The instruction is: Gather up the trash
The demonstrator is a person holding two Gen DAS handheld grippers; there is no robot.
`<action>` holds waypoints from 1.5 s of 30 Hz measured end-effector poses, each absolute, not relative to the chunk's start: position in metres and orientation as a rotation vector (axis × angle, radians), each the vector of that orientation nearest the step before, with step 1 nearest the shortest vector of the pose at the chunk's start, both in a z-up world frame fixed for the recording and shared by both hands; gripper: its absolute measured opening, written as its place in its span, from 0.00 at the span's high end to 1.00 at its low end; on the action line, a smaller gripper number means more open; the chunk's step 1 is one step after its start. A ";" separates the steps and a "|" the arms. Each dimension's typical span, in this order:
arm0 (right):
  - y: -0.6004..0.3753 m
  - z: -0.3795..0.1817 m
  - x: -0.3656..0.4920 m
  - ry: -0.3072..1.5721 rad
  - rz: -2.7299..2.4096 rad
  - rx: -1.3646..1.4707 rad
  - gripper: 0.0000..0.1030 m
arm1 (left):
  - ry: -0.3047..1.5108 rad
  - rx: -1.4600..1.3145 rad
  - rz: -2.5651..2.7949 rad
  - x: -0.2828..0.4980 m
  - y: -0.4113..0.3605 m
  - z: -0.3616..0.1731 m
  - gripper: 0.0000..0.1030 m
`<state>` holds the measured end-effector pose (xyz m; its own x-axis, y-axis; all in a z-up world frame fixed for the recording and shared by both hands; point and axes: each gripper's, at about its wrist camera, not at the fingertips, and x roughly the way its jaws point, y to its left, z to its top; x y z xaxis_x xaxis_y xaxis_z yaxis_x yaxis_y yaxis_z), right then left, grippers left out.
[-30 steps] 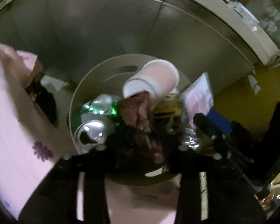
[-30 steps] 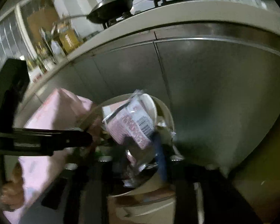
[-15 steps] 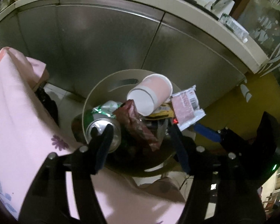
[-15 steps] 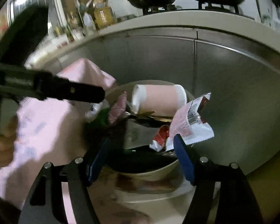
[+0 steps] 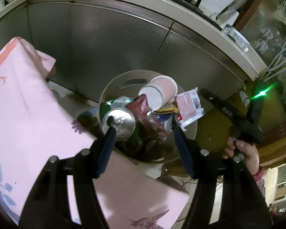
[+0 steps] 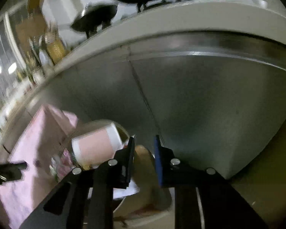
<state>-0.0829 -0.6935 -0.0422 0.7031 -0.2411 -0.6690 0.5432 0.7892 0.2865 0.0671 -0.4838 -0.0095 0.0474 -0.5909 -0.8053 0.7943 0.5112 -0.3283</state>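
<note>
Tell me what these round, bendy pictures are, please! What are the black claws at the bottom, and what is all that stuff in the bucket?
A person holds a grabbing tool in each hand, and each tool has a small camera that looks along its two fingers. That lens bends the picture round.

In the left tool's picture, the left gripper stands open above a beige trash bin and holds nothing. The bin is piled with a pink paper cup lying on its side, a green can, a dark red wrapper and a pink packet. At the right, the person's hand grips the other tool.

In the right tool's blurry picture, the right gripper is closing with nothing between its fingers. The bin stands before grey metal cabinet doors, beside a pink cloth.
</note>
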 end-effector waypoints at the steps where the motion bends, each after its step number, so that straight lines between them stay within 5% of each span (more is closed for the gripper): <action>1: -0.687 -0.044 -0.083 0.669 -0.438 0.487 0.83 | 1.090 0.227 -1.068 0.068 -0.480 -0.010 0.41; 8: -0.638 -0.059 -0.065 0.820 -0.438 0.284 0.83 | 1.123 0.210 -1.038 0.073 -0.468 -0.019 0.41; 34: -0.558 0.001 -0.120 0.576 -0.200 0.627 0.82 | 0.881 0.287 -0.914 0.036 -0.391 0.024 0.41; 40: -0.513 0.007 -0.125 0.559 -0.143 0.689 0.60 | 0.817 0.315 -0.832 0.024 -0.356 0.030 0.41; 45: -0.474 0.016 -0.120 0.577 -0.099 0.665 0.57 | 0.782 0.302 -0.749 0.019 -0.319 0.033 0.40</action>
